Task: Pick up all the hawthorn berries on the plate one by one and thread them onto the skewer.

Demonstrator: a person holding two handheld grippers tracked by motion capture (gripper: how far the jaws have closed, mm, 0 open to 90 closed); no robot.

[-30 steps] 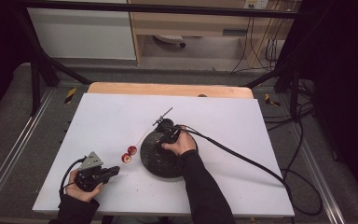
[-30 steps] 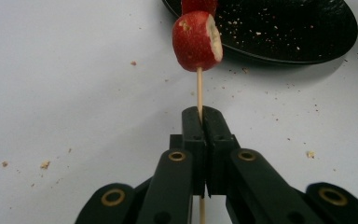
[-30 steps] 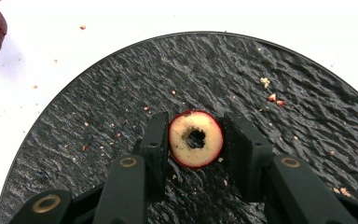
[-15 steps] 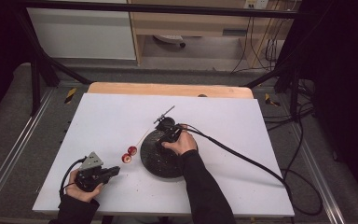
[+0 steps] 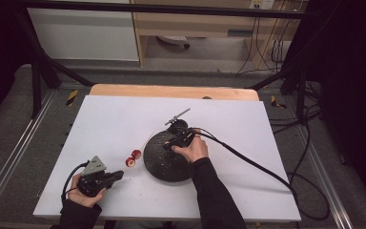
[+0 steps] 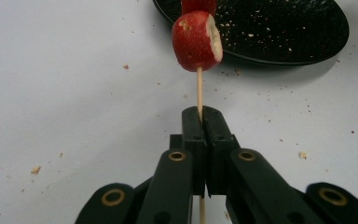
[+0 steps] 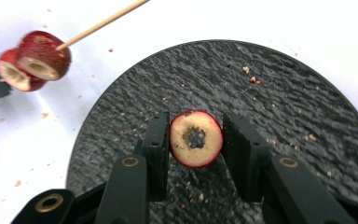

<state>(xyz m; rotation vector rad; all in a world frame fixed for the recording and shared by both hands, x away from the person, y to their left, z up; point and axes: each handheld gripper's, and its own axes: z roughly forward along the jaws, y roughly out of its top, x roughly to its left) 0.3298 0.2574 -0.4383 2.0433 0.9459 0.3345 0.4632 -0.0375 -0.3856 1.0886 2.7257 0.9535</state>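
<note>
Fruit slice (image 7: 196, 138), cored, light and soft, sits low centre, clamped by its skin in the right tool (image 7: 196, 140) above the black plate (image 7: 307, 84); squeeze gently. Left tool (image 6: 201, 116) is clamped on the thin skewer (image 6: 199, 88), which looks brittle.

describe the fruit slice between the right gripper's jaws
The fruit slice is a round ring with red skin, pale cream flesh and a dark cored hole. It faces the camera on edge, above the black plate. The right gripper holds it: the left pad touches its side, while a thin gap shows at the right pad.
</note>
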